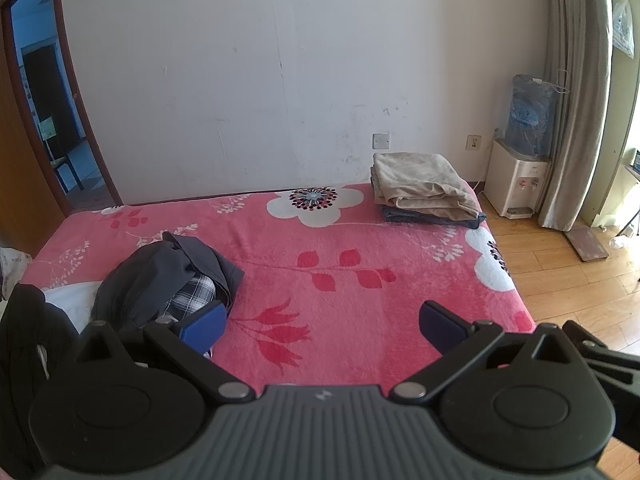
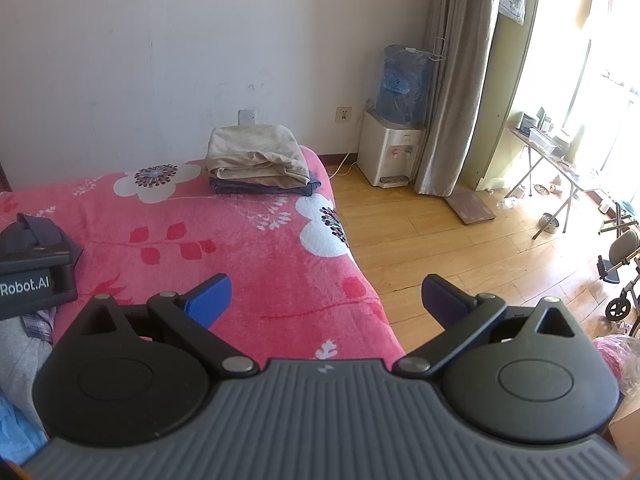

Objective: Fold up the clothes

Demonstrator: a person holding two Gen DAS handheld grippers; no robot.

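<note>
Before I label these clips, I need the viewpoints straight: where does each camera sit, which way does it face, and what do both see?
Left wrist: behind the open left claw, facing across the pink blanket to the wall; dark clothes pile at left.
Right wrist: behind the open right claw, over the blanket's edge, facing the wood floor and curtain; the left claw's body shows at left.
Both see: folded stack, water dispenser.

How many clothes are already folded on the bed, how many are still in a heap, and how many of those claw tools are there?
Folded clothes, stacked at the far corner: 2, a beige piece on a dark blue one.
Unfolded clothes clearly visible in the heap: 2, a dark grey garment and a plaid one.
Claw tools: 2, left gripper, right gripper.
Total: 6.
</note>
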